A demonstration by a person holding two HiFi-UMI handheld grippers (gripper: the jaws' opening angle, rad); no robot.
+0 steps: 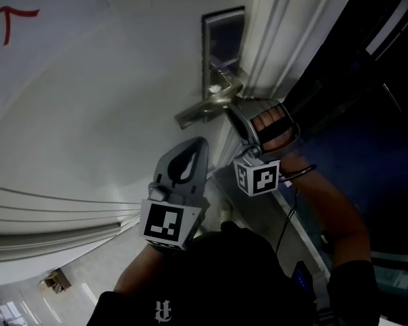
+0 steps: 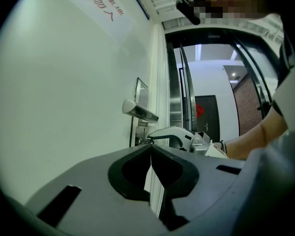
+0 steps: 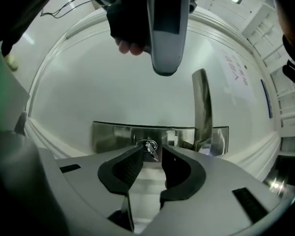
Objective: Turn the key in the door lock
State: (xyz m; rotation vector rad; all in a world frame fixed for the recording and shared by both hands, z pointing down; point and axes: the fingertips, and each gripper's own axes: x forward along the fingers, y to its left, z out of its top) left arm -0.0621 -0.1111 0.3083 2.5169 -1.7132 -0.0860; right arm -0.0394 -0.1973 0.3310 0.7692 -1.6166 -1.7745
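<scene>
Against a white panelled door [image 1: 88, 114], the right gripper [image 3: 152, 151] had its grey jaws slightly apart, with the small silver key [image 3: 149, 146] between their tips, seated in the brushed steel lock plate [image 3: 113, 135]. The steel lever handle [image 3: 201, 107] stuck out just beside it. The left gripper [image 2: 150, 148] hung below the handle, jaws pressed together on nothing

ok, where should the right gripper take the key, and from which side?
I'd take the key by its exposed head, the only part standing proud of the lock plate. Come straight at the door face, clear of the lever handle; the right gripper is lined up so, jaws open either side.
</scene>
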